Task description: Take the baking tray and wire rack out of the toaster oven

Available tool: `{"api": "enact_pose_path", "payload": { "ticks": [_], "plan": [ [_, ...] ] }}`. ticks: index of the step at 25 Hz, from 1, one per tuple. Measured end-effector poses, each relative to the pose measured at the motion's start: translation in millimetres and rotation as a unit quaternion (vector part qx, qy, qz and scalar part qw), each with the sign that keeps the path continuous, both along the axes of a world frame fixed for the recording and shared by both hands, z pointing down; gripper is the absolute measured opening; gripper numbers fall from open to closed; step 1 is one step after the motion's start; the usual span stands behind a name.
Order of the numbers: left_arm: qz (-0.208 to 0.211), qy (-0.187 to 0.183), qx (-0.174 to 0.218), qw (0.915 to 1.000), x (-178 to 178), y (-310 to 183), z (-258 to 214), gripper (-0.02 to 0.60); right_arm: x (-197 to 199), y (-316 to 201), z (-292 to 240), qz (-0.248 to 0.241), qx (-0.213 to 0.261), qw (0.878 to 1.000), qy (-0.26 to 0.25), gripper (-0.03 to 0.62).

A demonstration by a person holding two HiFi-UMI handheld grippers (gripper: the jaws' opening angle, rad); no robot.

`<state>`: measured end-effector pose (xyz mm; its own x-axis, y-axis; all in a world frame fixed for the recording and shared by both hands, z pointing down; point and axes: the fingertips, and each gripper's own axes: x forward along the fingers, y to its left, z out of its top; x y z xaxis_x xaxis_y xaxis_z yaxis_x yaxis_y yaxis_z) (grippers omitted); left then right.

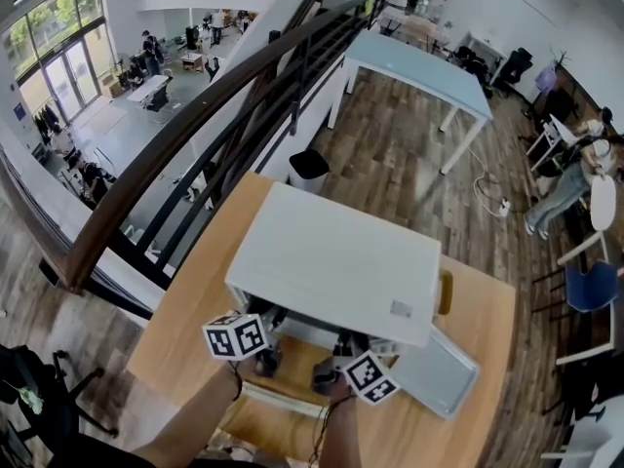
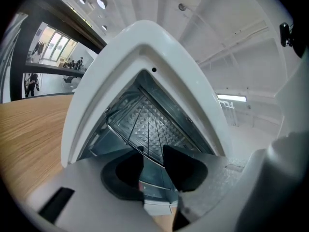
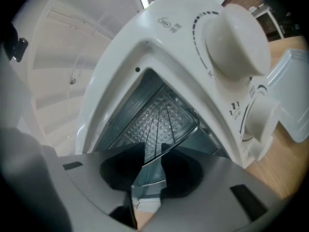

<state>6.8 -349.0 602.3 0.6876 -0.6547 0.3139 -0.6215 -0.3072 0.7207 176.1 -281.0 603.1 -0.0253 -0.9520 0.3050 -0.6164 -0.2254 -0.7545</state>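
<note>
The white toaster oven (image 1: 331,261) stands on the wooden table with its door (image 1: 285,386) folded down. Inside lies the embossed baking tray (image 2: 145,124) with the wire rack (image 2: 153,111) resting on it. My left gripper (image 2: 153,151) reaches into the opening's left part, and the tray's front rim runs between its pads, which press on it. My right gripper (image 3: 153,149) sits at the right part, its narrow jaws closed on the same rim of the tray (image 3: 154,120). In the head view both grippers, left (image 1: 268,359) and right (image 1: 327,373), hover over the door.
A pale grey tray-like piece (image 1: 439,373) lies on the table right of the oven, also visible as a pale tray (image 3: 292,93) in the right gripper view. Two white knobs (image 3: 236,42) stick out of the oven's right front. A dark railing (image 1: 195,154) runs behind the table.
</note>
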Motion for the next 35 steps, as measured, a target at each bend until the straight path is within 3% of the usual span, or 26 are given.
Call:
{"api": "enact_pose_path", "payload": {
  "ticks": [4,28,35],
  "plan": [
    [0.003,-0.005,-0.003,1.0,-5.9,9.9,2.1,0.126,-5.8,4.5,-5.3,-0.011,0.02,1.0,0.014,0.101],
    [0.026,-0.008,-0.001,0.9996,-32.3,64.9,-2.8,0.126,-33.1,63.5,-5.7,0.003,-0.001,1.0,0.016,0.103],
    [0.032,-0.007,0.003,0.9995,-40.5,82.0,-8.5,0.126,-42.4,77.7,-14.9,-0.001,0.019,1.0,0.021,0.103]
  ]
}}
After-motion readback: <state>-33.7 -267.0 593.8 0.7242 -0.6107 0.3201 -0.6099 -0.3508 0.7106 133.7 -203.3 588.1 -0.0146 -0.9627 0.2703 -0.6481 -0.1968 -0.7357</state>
